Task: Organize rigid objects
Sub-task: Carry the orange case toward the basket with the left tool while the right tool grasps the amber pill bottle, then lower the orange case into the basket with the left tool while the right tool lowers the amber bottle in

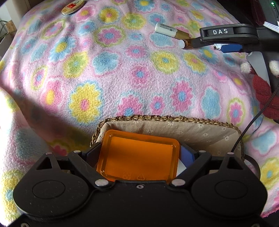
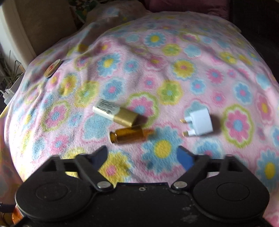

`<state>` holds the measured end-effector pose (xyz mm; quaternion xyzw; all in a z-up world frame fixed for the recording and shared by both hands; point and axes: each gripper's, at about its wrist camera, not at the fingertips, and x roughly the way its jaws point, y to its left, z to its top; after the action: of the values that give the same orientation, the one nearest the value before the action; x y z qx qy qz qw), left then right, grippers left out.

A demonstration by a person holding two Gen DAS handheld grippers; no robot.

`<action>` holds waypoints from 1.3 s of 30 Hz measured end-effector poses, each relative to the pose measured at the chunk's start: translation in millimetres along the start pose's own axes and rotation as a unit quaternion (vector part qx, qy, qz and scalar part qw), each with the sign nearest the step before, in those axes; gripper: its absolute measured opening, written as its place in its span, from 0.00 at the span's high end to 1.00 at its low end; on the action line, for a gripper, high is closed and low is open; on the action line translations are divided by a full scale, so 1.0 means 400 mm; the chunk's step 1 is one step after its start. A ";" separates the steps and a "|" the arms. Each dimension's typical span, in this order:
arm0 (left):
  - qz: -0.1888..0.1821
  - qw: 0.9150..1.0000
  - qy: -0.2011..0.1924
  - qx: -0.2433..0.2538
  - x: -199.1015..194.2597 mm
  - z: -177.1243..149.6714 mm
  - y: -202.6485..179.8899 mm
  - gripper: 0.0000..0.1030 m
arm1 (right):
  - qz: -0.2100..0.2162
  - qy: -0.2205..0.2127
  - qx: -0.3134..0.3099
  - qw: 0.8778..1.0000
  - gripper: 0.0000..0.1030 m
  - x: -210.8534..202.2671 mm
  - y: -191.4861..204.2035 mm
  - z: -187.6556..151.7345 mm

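While the left gripper (image 1: 139,155) clamps an orange lid (image 1: 139,155) between its pads, it holds the lid tilted over a woven basket (image 1: 174,119) with a floral cloth lining, which sits at the near edge of a flowered fleece blanket (image 1: 122,69). The right gripper (image 2: 142,155) hangs above the blanket with its jaws apart and nothing between them. Just ahead of it lie three things near the blanket's middle: an amber vial (image 2: 129,134) on its side, a white and gold tube (image 2: 116,113) touching or almost touching the vial's far side, and a white plug (image 2: 200,123) apart to the right with its brass pins pointing left. From the left wrist view the tube (image 1: 171,31) and the vial (image 1: 184,43) appear toward the far right of the blanket, the vial partly hidden behind the right gripper (image 1: 226,35), which carries a "DAS" label. A round tin (image 1: 72,7) with a red label rests alone at the far left corner, well apart from the rest. A red and white knitted item (image 1: 261,87) lies at the right edge
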<state>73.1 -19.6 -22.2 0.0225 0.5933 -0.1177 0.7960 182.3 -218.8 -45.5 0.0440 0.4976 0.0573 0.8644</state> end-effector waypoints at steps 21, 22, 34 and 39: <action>0.008 1.000 -0.006 0.002 -0.013 -0.003 -0.001 0.16 | -0.021 0.035 0.074 0.996 0.50 -0.016 0.023 -0.032; 0.009 1.000 -0.009 0.001 -0.019 -0.005 0.000 0.16 | -0.022 0.032 0.081 0.996 0.50 -0.039 0.019 -0.044; 0.000 0.999 -0.031 -0.019 -0.089 -0.065 -0.027 0.16 | -0.008 0.013 0.152 0.988 0.50 -0.294 0.041 -0.223; 0.008 0.999 -0.043 -0.025 -0.111 -0.087 -0.027 0.16 | -0.015 0.017 0.158 0.987 0.50 -0.356 0.075 -0.298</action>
<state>26.2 -17.1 10.9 0.0027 0.5612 -0.0970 0.8219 6.4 -207.2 20.6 0.1719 0.5160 -0.0339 0.8385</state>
